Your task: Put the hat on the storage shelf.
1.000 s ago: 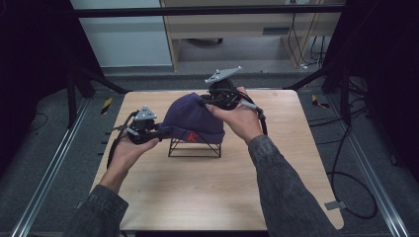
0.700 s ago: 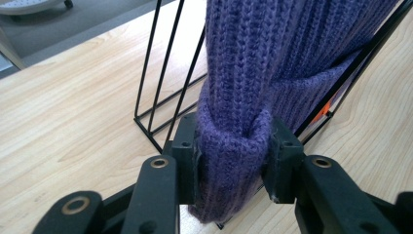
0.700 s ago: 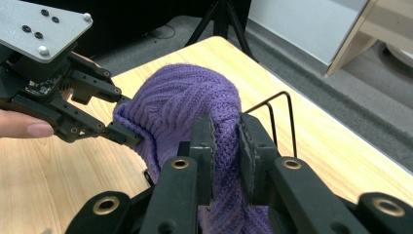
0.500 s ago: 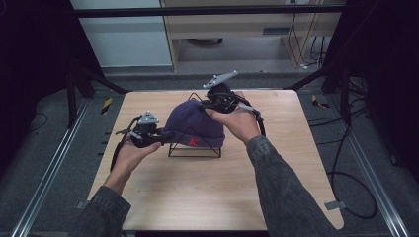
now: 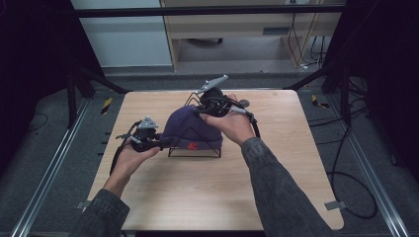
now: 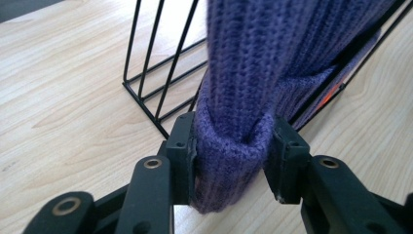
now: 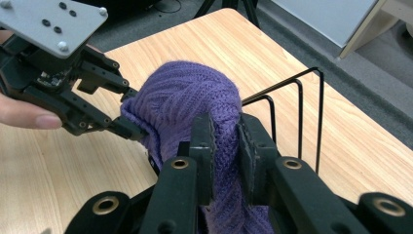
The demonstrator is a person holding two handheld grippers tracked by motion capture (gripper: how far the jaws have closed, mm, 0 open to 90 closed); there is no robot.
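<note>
Lowered since a second ago: purple knit hat [image 5: 190, 129], now draped down over the black wire rack [image 5: 213, 148] and hiding most of its top, where earlier it hung a little higher above the wires. Stretched between two grips. Sits near the middle of the wooden table [image 5: 197, 197], its small orange label facing the near edge.

Clamped at the hat's left rim by the left gripper [image 5: 160, 143]: in the left gripper view a folded roll of cuff [image 6: 234, 151] squeezed between the two black pads, jaws just easing apart a little yet pressing the wool on both sides. Wire rack legs just behind that fold, standing on the table.

Pinched at the far right side by the right gripper [image 5: 197, 109], tilted down over the rack; in the right gripper view a thin ridge of knit [image 7: 224, 146] caught tight between nearly closed pads, with upright wire loops [image 7: 297, 112] just beside it and the left gripper [image 7: 131, 117] biting the opposite edge.

Both forearms in grey sleeves entering from the near side.
</note>
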